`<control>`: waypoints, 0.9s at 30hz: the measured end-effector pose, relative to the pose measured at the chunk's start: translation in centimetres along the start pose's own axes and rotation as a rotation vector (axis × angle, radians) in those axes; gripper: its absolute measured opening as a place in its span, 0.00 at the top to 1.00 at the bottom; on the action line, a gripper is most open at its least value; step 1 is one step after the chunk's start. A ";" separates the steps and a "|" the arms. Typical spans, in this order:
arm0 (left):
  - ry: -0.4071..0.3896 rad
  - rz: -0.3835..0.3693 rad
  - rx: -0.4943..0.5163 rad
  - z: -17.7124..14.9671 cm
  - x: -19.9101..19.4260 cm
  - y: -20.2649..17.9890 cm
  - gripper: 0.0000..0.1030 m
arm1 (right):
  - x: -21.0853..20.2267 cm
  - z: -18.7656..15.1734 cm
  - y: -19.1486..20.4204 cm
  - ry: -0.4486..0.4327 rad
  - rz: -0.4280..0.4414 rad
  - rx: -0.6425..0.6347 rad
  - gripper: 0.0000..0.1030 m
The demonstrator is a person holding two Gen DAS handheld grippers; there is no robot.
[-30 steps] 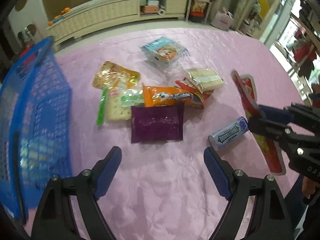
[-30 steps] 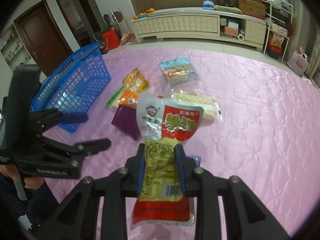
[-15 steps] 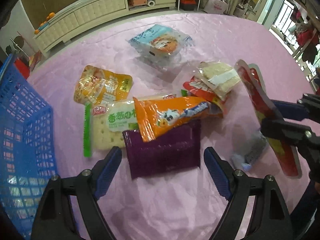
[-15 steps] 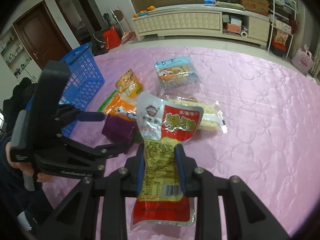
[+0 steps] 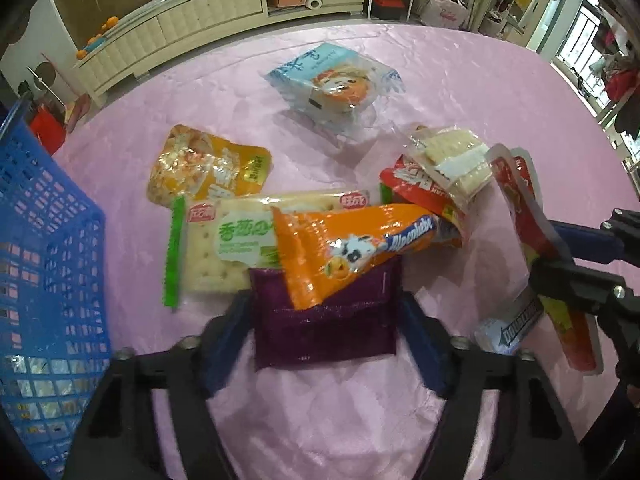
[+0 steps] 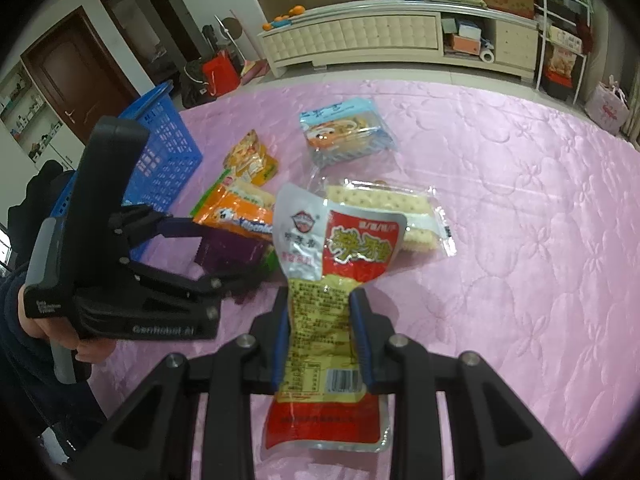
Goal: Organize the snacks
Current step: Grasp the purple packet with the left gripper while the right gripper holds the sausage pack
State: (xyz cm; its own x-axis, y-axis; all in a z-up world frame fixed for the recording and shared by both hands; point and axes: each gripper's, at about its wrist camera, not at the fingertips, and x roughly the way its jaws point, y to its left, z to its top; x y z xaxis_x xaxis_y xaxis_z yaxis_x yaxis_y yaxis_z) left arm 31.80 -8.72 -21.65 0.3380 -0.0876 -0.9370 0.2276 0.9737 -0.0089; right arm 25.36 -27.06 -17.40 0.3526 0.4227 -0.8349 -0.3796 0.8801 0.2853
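The purple packet (image 5: 326, 322) lies flat on the pink quilted cloth of the table (image 5: 460, 92), near the close edge, and the left tool (image 5: 324, 338) stands over it with one blue pad at each side edge. Its jaws are closing, with the packet between them; whether the pads already press on it cannot be told. An orange packet with a cow on it (image 5: 352, 248) lies across the purple packet's far edge. To the left of that lies a cracker pack with a green edge (image 5: 216, 250), and farther off a yellow packet (image 5: 208, 168). To the right of the orange packet a red packet (image 5: 412, 182) lies under a clear pack of white wafers (image 5: 456, 160). A light blue packet (image 5: 332, 84) lies alone toward the far side.

The right tool (image 6: 322, 338) pinches a red and silver pouch (image 6: 332, 280) at its yellow middle, holding it upright above the cloth, apart from the pile. Below it, in the left wrist view, a gum bottle (image 5: 510, 330) lies on the cloth.

A blue plastic basket (image 5: 44, 264) stands at the left of the table, just beside the cracker pack. A person's hand (image 6: 90, 346) grips the left tool's handle.
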 end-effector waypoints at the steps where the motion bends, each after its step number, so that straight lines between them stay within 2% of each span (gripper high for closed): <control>1: 0.002 -0.010 -0.003 -0.2 -0.1 0.1 0.39 | -0.2 -0.1 0.1 -0.001 0.003 0.003 0.68; 4: -0.002 -0.023 -0.023 -1.1 -0.7 0.6 0.44 | -0.5 -0.2 0.3 -0.004 -0.002 0.002 0.67; 10: -0.068 -0.034 -0.036 -2.1 -3.8 0.7 0.44 | -1.9 -0.1 2.0 -0.021 -0.024 -0.025 0.67; 17: -0.159 -0.035 -0.015 -3.4 -8.8 0.3 0.44 | -4.5 0.2 5.3 -0.058 -0.048 -0.074 0.68; 27: -0.295 -0.046 -0.032 -5.3 -16.2 3.3 0.44 | -8.0 1.2 10.3 -0.114 -0.031 -0.093 0.68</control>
State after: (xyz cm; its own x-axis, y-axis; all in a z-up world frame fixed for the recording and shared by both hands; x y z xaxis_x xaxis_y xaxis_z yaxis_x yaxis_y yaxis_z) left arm 22.22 -2.96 -8.41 0.5798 -0.1844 -0.7936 0.2213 0.9731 -0.0645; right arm 19.64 -21.13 -7.27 0.4585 0.4221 -0.7821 -0.4427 0.8715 0.2108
